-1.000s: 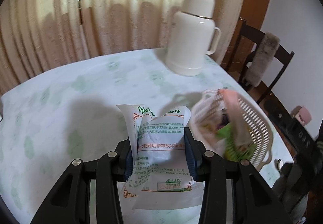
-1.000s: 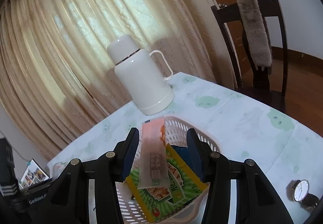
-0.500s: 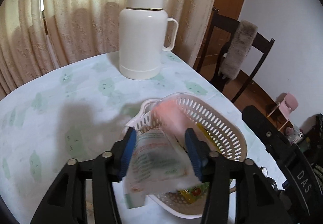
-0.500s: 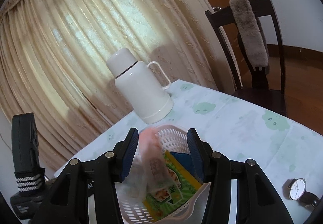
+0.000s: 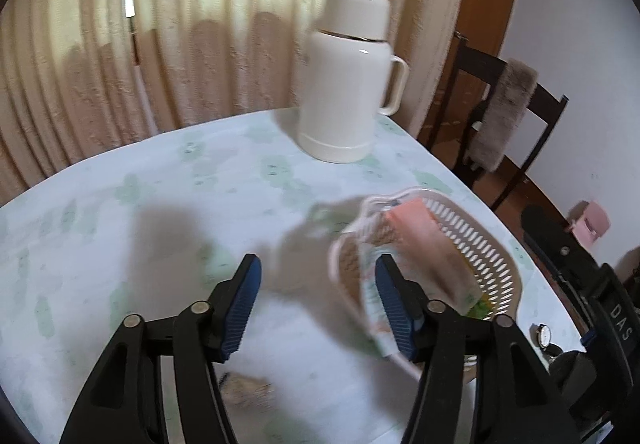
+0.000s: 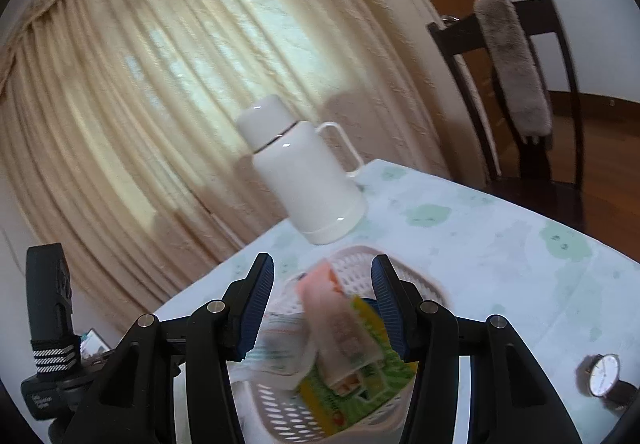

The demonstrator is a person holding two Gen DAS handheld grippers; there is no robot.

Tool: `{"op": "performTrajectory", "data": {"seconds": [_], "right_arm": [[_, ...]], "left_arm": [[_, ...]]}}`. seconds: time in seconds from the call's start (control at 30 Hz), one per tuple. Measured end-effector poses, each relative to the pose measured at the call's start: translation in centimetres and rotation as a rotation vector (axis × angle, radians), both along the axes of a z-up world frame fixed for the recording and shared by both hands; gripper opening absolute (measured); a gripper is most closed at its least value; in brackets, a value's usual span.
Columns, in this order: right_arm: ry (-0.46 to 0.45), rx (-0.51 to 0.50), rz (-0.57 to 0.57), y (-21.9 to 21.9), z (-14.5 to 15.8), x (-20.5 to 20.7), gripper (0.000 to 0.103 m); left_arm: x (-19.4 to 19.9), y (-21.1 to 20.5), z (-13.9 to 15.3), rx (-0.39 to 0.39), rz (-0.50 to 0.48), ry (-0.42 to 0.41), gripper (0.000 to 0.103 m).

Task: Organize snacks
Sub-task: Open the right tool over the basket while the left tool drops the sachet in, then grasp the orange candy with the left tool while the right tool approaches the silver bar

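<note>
As its jaws are opening with nothing between them but bare tablecloth, the left gripper (image 5: 316,300) looks to be at the end of a drop-off: the white pack (image 5: 374,308) lies just past its right finger, leaning over the near wall of the basket (image 5: 492,256), half in and half out as far as the blur lets me tell. To the right, the right gripper (image 6: 322,300) hangs over the same basket with its jaws spread and still; the pink pack (image 6: 340,324) shows between them, but the pads do not seem to press on it, and it appears to lean on the green pack (image 6: 360,384) already in the basket. So the step in hand is loading snacks into the basket, and it seems well along. A brownish blurred thing at the bottom edge of the left view may be another snack; I cannot tell.

The next move probably calls for nudging the white pack fully inside, since it could slide back out over the rim.

The table (image 5: 160,204) wears a pale cloth with green blotches. From left to right stand the beige curtain (image 5: 200,24), a white flask (image 5: 344,84) with a handle, a wooden door (image 5: 492,4), and a dark chair (image 5: 516,112) with a grey furry cover. A wristwatch (image 6: 604,380) lies on the cloth near the right edge.
</note>
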State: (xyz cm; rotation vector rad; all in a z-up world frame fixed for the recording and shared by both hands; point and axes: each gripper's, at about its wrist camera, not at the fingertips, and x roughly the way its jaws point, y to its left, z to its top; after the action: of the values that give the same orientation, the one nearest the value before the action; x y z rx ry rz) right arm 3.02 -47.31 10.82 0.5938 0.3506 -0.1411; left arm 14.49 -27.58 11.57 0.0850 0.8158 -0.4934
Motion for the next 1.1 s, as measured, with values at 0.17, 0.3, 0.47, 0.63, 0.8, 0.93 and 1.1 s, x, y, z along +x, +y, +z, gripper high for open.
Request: {"op": "performTrajectory", "data": {"seconds": [0.17, 0.3, 0.47, 0.63, 0.8, 0.93, 1.1], "right_arm": [[-0.053, -0.034, 0.11, 2.3, 0.4, 0.2, 0.053], [-0.088, -0.077, 0.254, 5.3, 0.6, 0.6, 0.053], [-0.11, -0.119, 0.434, 8.8, 0.4, 0.9, 0.053], [-0.083, -0.185, 0.581, 12.9, -0.5, 1.1, 0.053], [0.016, -0.272, 0.655, 16.2, -2.4, 1.8, 0.052], [0.087, -0.342, 0.677, 17.7, -3.8, 2.3, 0.052], [0.197, -0.409, 0.703, 19.1, -6.3, 3.4, 0.052]], "left_arm": [[-0.5, 3.2, 0.3, 0.022, 0.057, -0.027, 0.06], [-1.1, 5.8, 0.2, 0.032, 0.1, -0.041, 0.062], [-2.2, 9.6, -0.9, 0.055, 0.16, -0.033, 0.062], [-3.4, 12.9, -2.6, 0.072, 0.211, -0.011, 0.062], [-4.5, 16.0, -5.1, 0.088, 0.254, 0.034, 0.062], [-5.2, 17.4, -7.0, 0.105, 0.259, 0.081, 0.061], [-6.3, 17.7, -8.5, 0.119, 0.218, 0.116, 0.059]]}}
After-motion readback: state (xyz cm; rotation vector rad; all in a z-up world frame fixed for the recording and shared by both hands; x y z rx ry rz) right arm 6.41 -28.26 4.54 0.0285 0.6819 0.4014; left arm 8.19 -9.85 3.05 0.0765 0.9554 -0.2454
